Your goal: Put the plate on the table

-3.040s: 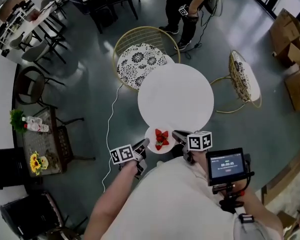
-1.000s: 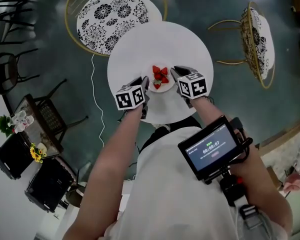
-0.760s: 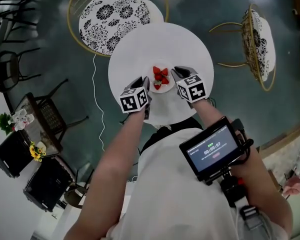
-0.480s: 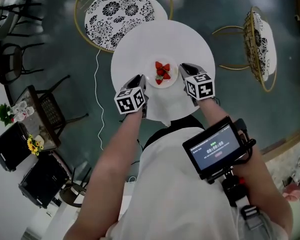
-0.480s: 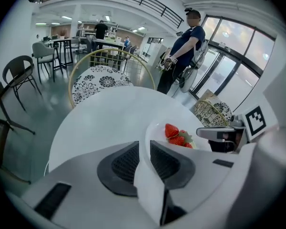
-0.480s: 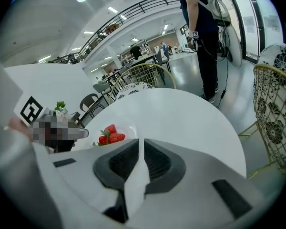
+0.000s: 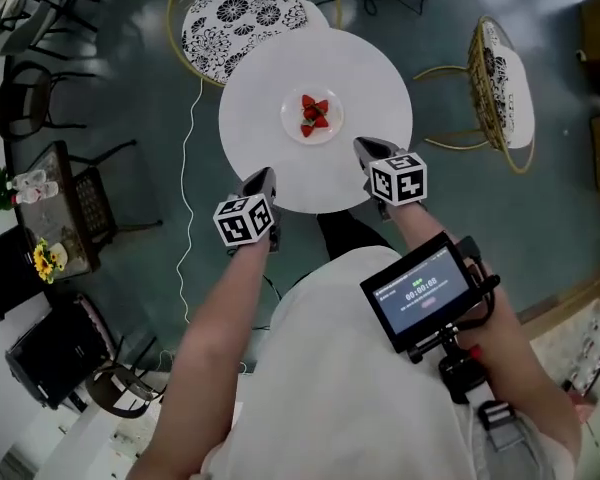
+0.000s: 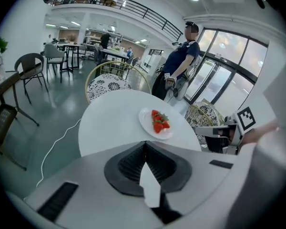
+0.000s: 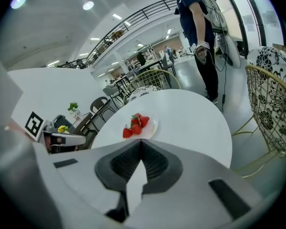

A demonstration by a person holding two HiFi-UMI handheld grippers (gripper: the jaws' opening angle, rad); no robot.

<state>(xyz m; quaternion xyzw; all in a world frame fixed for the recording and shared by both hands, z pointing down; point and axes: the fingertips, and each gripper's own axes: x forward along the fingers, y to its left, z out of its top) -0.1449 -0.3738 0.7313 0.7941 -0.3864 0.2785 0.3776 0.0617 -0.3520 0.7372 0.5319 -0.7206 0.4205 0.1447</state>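
A white plate (image 7: 292,120) with several strawberries (image 7: 313,113) rests near the middle of the round white table (image 7: 370,78). My left gripper (image 7: 263,176) hangs at the table's near edge, apart from the plate, its jaws shut on nothing. My right gripper (image 7: 364,147) hovers over the near right edge, also shut and empty. The left gripper view shows the plate (image 8: 147,122) ahead of the left gripper (image 8: 144,144) on the table (image 8: 109,123). In the right gripper view the plate (image 9: 151,126) lies beyond the right gripper (image 9: 140,143).
A gold wire chair with a patterned cushion (image 7: 245,13) stands behind the table, and another (image 7: 500,68) to its right. A person (image 8: 178,61) stands past the far chair. A white cable (image 7: 188,168) runs on the floor at left. A side table with flowers (image 7: 40,218) is far left.
Both grippers held the plate by its sides and set it on the table. They have since let go and drawn back to the near edge; the plate stays at the table's middle.
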